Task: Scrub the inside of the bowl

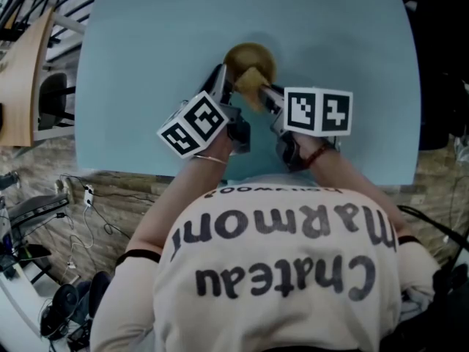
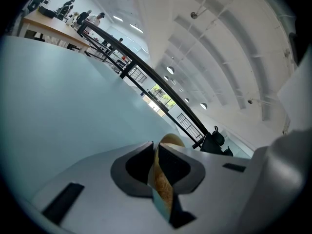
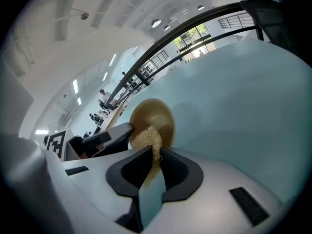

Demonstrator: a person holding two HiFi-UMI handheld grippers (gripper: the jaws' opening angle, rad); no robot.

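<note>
Left gripper (image 2: 157, 154) clamped on rim of round tan wooden bowl (image 3: 158, 113); right gripper (image 3: 156, 156) pinches straw-coloured fibre scrubber (image 3: 145, 139), seemingly against its inside.

The bowl (image 3: 155, 116) looks like turned wood, tan and smooth, with a soft satin sheen inside. The scrubber (image 3: 145, 139) is a rough, straw-coloured tuft of dry fibre, frayed at its edges. The surface (image 1: 139, 72) is pale blue-green, smooth and matt, giving only faint reflections. The left hand-held gripper (image 2: 156, 147) and the right hand-held gripper (image 3: 157, 150) have matt light-grey plastic shells with darker matt liners at the jaws. The person's shirt (image 1: 220, 314) is soft cream cloth with dark print.
</note>
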